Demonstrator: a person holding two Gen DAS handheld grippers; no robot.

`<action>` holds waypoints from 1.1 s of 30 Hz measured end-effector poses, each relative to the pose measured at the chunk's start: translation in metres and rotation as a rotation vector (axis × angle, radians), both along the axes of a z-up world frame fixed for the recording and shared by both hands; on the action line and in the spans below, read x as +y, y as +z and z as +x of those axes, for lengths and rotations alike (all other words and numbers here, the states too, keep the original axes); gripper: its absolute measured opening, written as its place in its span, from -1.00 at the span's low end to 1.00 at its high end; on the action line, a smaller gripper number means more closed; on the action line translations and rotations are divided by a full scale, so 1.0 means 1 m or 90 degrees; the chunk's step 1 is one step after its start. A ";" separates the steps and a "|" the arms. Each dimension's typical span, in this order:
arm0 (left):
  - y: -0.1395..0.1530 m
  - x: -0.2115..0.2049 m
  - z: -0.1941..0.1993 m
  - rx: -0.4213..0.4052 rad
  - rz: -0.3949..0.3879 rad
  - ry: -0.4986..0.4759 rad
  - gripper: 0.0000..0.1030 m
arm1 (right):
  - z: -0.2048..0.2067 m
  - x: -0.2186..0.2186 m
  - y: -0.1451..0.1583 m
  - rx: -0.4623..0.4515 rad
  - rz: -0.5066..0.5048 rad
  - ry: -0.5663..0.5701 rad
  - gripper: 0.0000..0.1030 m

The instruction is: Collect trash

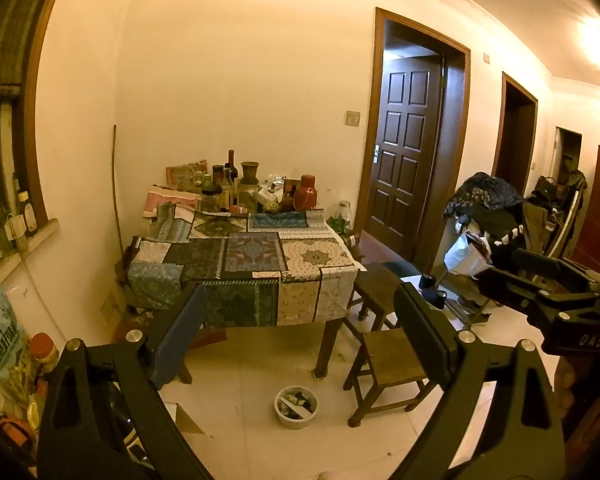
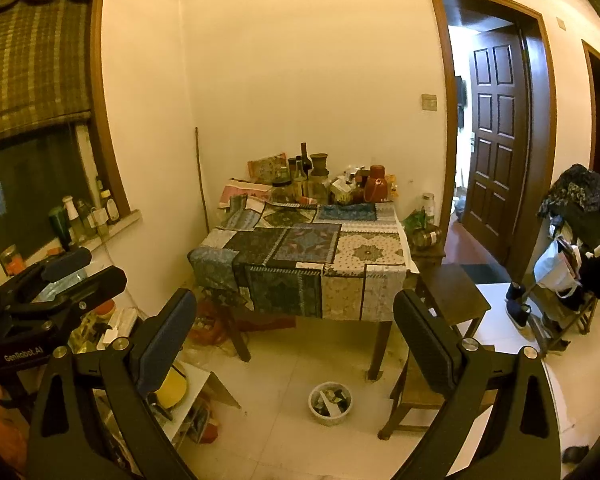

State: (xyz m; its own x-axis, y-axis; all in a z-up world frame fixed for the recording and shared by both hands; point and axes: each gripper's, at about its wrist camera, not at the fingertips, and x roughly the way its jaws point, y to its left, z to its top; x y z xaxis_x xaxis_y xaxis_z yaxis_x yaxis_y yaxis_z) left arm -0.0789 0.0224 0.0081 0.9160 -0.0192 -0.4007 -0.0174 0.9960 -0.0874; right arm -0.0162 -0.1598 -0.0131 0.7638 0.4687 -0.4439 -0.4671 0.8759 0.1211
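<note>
A small white trash bin with scraps in it stands on the pale floor by the table leg; it also shows in the right wrist view. My left gripper is open and empty, held high and well back from the bin. My right gripper is open and empty too, at a like distance. The right gripper's body shows at the right of the left wrist view, and the left gripper's body at the left of the right wrist view.
A table with a patchwork cloth carries bottles and jars at its back. Wooden stools stand to its right. A cluttered shelf sits at left, a clothes rack at right, and an open door behind.
</note>
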 end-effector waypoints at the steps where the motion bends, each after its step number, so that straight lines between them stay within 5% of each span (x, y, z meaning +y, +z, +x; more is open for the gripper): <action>1: 0.000 0.001 0.001 0.001 0.000 0.001 0.83 | 0.000 0.000 -0.001 0.000 -0.001 0.001 0.91; 33: -0.005 -0.007 0.003 0.007 -0.011 -0.003 0.83 | 0.000 0.004 0.000 0.006 -0.007 0.004 0.91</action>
State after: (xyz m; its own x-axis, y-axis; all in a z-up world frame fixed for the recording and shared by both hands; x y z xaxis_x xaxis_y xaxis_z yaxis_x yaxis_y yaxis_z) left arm -0.0759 0.0152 0.0028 0.9116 -0.0308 -0.4099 -0.0130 0.9945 -0.1037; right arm -0.0161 -0.1558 -0.0126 0.7568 0.4679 -0.4564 -0.4711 0.8745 0.1155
